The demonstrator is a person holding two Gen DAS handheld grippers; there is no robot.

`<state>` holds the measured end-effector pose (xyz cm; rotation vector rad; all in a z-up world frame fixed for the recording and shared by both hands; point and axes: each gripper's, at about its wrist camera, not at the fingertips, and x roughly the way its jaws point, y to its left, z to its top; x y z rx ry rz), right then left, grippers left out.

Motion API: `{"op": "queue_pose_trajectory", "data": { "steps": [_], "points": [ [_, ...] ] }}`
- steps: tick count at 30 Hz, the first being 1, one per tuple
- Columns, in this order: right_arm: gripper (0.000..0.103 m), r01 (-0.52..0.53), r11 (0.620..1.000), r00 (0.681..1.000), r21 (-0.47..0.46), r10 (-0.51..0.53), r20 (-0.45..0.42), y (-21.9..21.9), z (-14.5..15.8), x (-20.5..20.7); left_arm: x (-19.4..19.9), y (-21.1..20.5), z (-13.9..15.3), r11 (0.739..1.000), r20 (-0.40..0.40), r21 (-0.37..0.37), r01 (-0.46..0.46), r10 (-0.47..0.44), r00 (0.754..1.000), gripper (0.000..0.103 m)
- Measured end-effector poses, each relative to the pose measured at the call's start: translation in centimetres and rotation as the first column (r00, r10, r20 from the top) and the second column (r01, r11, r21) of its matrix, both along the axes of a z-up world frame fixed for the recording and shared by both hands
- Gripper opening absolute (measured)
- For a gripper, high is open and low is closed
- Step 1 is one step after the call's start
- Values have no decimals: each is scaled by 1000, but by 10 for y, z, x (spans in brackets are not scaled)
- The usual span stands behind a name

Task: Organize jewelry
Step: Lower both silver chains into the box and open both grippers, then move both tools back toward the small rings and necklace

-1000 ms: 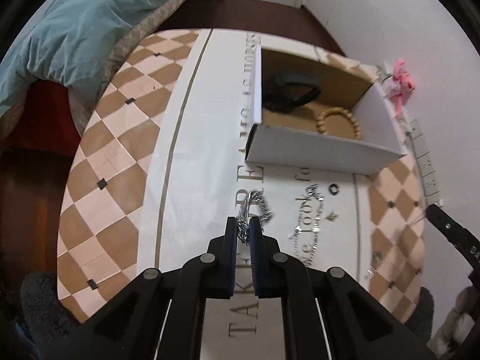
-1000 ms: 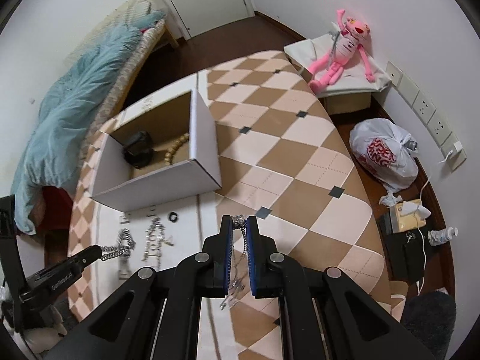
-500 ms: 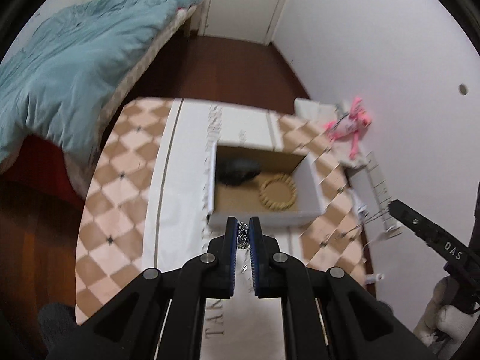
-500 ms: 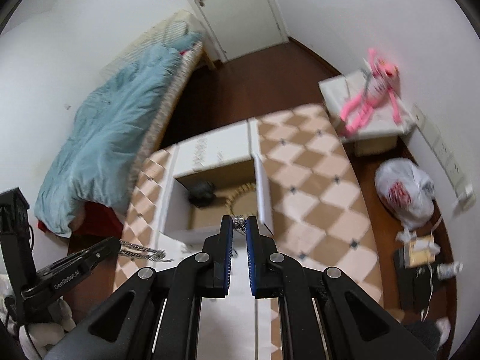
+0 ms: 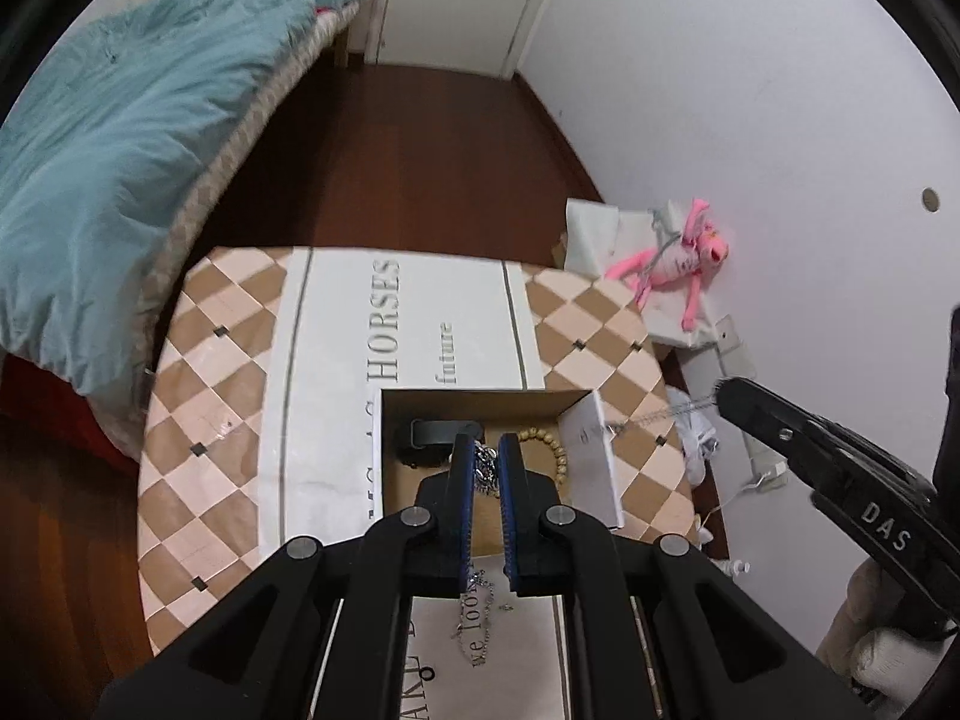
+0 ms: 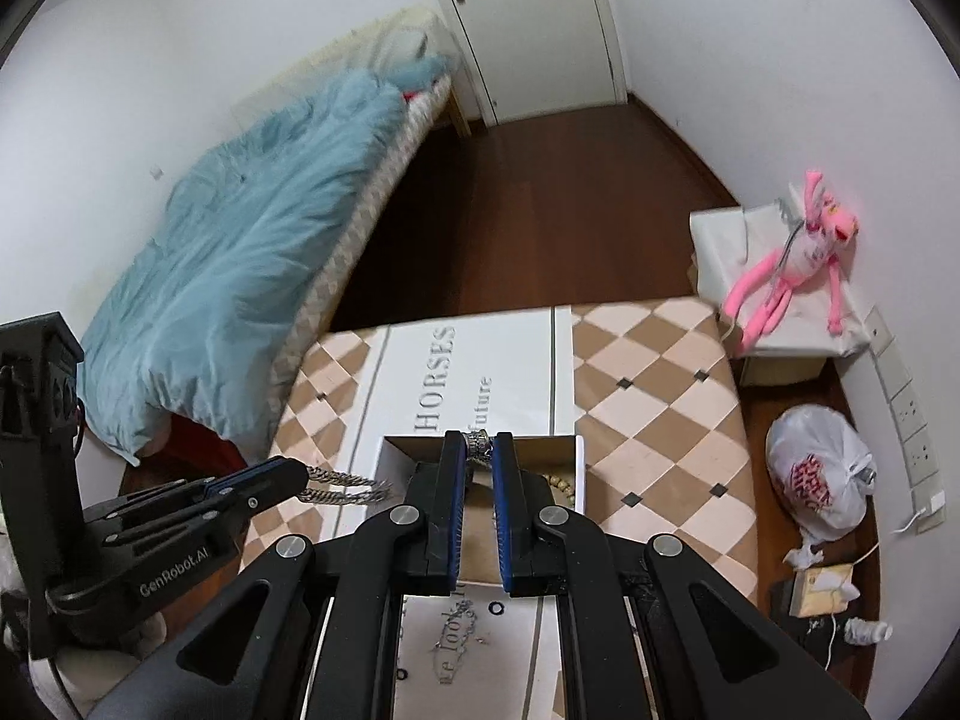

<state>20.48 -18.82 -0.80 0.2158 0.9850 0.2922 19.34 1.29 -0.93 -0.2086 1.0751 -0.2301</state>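
Your left tongs point(image 5: 486, 447) pinch a chunky silver chain point(image 5: 483, 468) above the open cardboard box point(image 5: 591, 450) on the checkered worktop point(image 5: 198, 420), where a round wooden bead bracelet point(image 5: 549, 450) lies; your right tongs point(image 6: 477, 444) clamp a thin silver chain point(image 6: 478, 443) over the box's far edge.

Off to my left lies a bed under a blue duvet point(image 6: 240, 240); far ahead stands a white door point(image 6: 528, 24); to my right a pink plush toy point(image 6: 792, 258) sprawls on a white box, a tied plastic bag point(image 6: 819, 474) nearer
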Motion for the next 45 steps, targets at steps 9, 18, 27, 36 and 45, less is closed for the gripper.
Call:
{"op": "queue_pose_trajectory", "data": {
  "steps": [9, 18, 27, 36, 45],
  "points": [
    [10, -58, 997, 984, -53, 48, -173, 11, -55, 45, 26, -7, -36, 993, -115, 113, -39, 52, 992, 12],
    [57, -54, 997, 971, -61, 38, -236, 3, -77, 48, 27, 8, -35, 973, -42, 197, -117, 127, 991, 88],
    [95, -22, 965, 974, -262, -39, -224, 0, -98, 24, 8, 11, -56, 939, -2, 307, -153, 162, 987, 100],
    [99, 8, 938, 972, -347, -88, -217, 2, -118, -3, -12, 3, -72, 935, -11, 324, -141, 153, 988, 101],
    [99, 74, 932, 987, -355, -121, -110, -4, -82, -34, -43, -1, -45, 944, 44, 294, -152, 146, 988, 101]
  ]
}}
